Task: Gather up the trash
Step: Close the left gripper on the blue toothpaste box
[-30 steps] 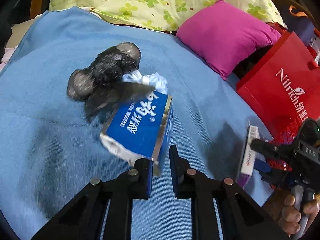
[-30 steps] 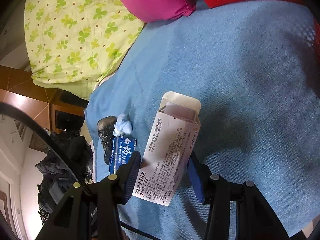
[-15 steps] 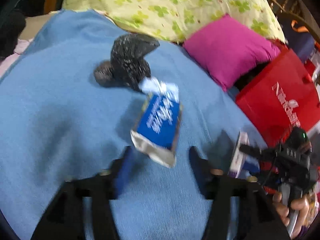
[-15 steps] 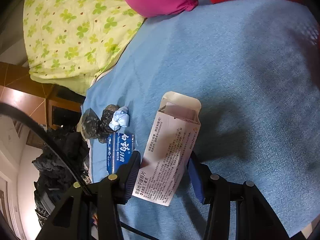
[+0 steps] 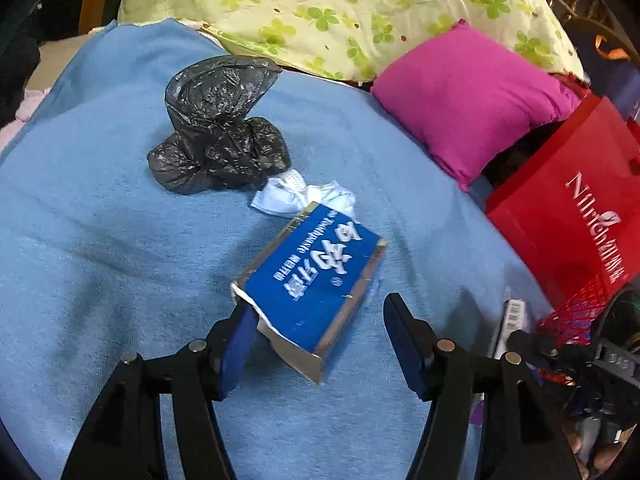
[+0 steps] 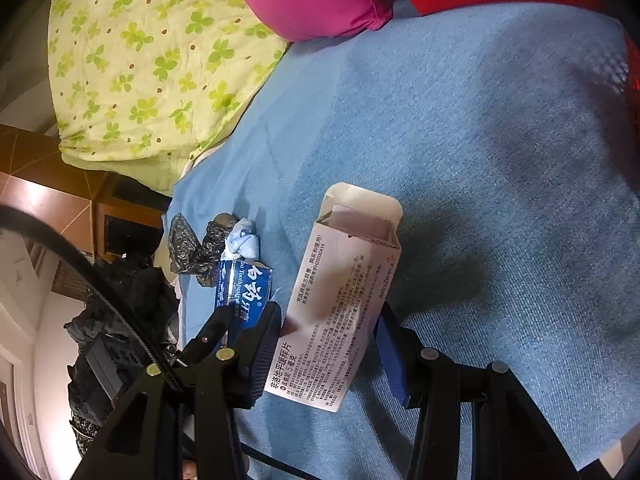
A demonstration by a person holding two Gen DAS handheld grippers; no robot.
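Released since a second ago, blue box (image 5: 314, 280) lies dented on the bed (image 5: 100, 240) between the left gripper's (image 5: 316, 330) parted jaws; right gripper (image 6: 326, 346) clamps white carton (image 6: 340, 308).

The red paper bag (image 5: 568, 216) at three o'clock in the left wrist view reads "Nilrich" in white. The blue box (image 5: 316, 276) carries large white Chinese characters and, in the right wrist view, the word "Toothpaste". The white medicine carton (image 6: 340, 308) bears "AstraZeneca" and dense Chinese print.
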